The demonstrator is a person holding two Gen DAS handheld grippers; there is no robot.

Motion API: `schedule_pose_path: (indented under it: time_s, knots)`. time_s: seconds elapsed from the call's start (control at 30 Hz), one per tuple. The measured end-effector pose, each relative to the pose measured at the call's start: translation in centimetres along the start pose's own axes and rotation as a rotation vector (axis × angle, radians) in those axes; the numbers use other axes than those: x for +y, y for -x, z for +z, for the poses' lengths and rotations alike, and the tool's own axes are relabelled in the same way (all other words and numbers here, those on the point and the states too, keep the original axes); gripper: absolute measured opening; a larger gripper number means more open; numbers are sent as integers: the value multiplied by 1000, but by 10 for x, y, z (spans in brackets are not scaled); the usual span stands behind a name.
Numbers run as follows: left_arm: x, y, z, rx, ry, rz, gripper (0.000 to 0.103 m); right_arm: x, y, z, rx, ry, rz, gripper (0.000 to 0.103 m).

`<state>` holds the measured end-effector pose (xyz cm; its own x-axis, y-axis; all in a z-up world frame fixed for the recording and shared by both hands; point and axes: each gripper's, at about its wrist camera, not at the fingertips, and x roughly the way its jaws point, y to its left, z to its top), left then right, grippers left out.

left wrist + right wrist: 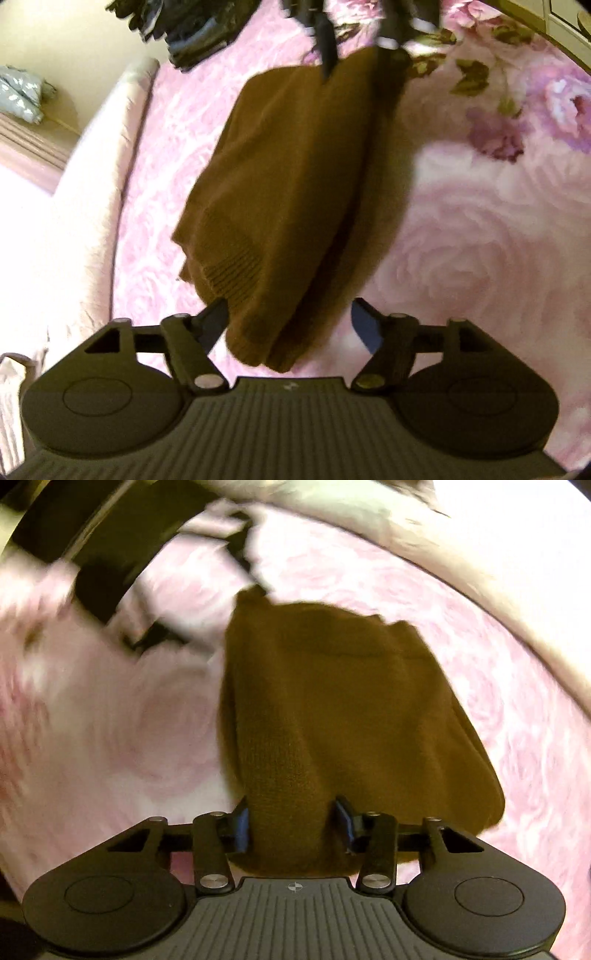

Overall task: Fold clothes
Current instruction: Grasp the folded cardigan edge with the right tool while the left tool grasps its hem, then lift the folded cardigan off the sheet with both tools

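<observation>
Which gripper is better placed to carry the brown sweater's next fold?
Probably right. The right gripper has its jaws closed against a bunched end of the brown sweater. The left gripper stands open, one finger clear of the knit, so it would have to regrasp first.

Brown knit on pink roses

The sweater [288,192] is plain mid-brown with a ribbed band at its hem. The bedspread [480,240] beneath it is pale pink, printed with large roses, deeper mauve blooms and olive leaves. The grippers' bodies are black, and the left gripper [290,325] has dark blue pads.
</observation>
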<state>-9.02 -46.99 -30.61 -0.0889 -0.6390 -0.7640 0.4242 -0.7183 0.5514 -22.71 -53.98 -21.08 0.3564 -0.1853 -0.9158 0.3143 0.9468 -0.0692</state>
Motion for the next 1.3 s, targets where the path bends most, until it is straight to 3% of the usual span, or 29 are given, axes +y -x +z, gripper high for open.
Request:
schedule_pose_path:
  time_s: [0.1, 0.23, 0.27, 0.33, 0.47, 0.5, 0.53, 0.57, 0.6, 0.67, 0.83, 0.87, 0.97, 1.03, 1.1, 1.23, 1.27, 1.3]
  knots:
    - [-11, -7, 4, -16, -28, 25, 76, -14, 8, 15, -8, -71, 17, 43]
    - [-16, -29, 12, 9, -60, 118, 75, -27, 16, 23, -14, -123, 29, 43]
    - [-13, -35, 12, 24, -56, 117, 70, -26, 19, 22, -14, -127, 31, 43]
    - [-3, -41, 12, 40, -33, 97, 34, -25, 24, 19, -11, -131, 35, 43]
    - [21, -44, 10, 51, 35, 22, 24, -13, 27, 13, -9, -75, 5, 44]
    - [28, -43, 10, 50, 62, 1, 23, -5, 28, 12, -10, -35, -18, 46]
    - [38, -42, 10, 51, 113, -29, 22, 3, 32, 6, -12, 14, -44, 56]
    - [48, -41, 9, 49, 161, -50, 22, 16, 31, 5, -25, 86, -93, 84]
    - [57, -41, 9, 47, 209, -70, 22, 28, 30, 4, -39, 160, -145, 93]
    - [76, -40, 8, 43, 306, -112, 22, 44, 25, 1, -65, 242, -151, 93]
    - [97, -42, 4, 38, 391, -174, 22, 62, -14, 2, -39, 300, -157, 93]
    - [99, -41, 2, 34, 400, -179, 22, 65, -23, 1, -25, 324, -165, 92]
    - [96, -36, 0, 21, 390, -183, 22, 63, -41, -1, 40, 374, -211, 45]
    - [83, -32, 4, 19, 296, -136, 30, 53, -32, -1, 22, 322, -197, 32]
    - [63, -30, 7, 22, 169, -82, 37, 46, -15, -1, 5, 303, -200, 28]
    - [34, -31, 13, 36, -3, -8, 37, 30, 9, 4, -1, 260, -192, 27]
    - [31, -32, 14, 42, -25, -6, 36, 25, 13, 6, -3, 250, -190, 26]
    - [28, -34, 16, 49, -45, -5, 29, 23, 16, 7, 0, 248, -188, 26]
